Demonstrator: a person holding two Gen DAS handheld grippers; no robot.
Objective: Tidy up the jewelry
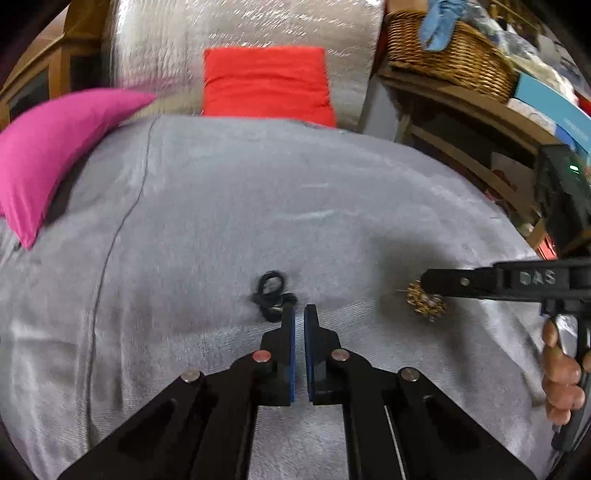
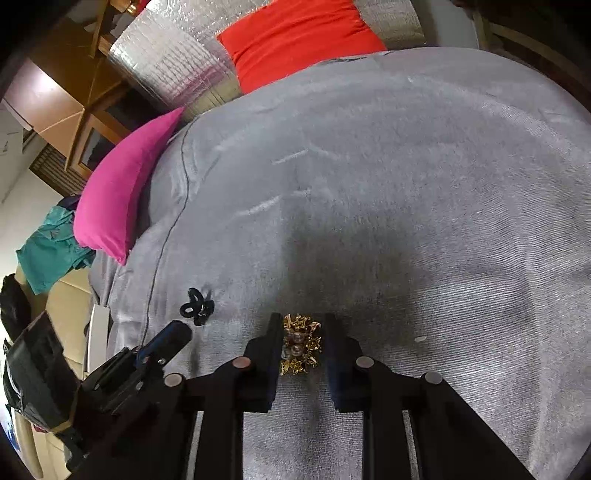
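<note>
A gold ornate brooch with pearl beads (image 2: pixel 300 343) lies on the grey blanket (image 2: pixel 406 184). My right gripper (image 2: pixel 300 325) is open with its fingers on either side of the brooch, not closed on it. The brooch also shows in the left wrist view (image 1: pixel 424 301), partly under the right gripper (image 1: pixel 428 277). A black coiled cord piece (image 1: pixel 271 291) lies on the blanket just ahead and left of my left gripper (image 1: pixel 299 314), which is nearly shut and empty. The cord also shows in the right wrist view (image 2: pixel 197 306).
A pink cushion (image 1: pixel 48 158) lies at the left and a red cushion (image 1: pixel 267 85) at the back against a silver quilted backrest (image 1: pixel 240 33). A wooden shelf with a wicker basket (image 1: pixel 447 48) stands at the right. Teal cloth (image 2: pixel 51 251) lies off the left edge.
</note>
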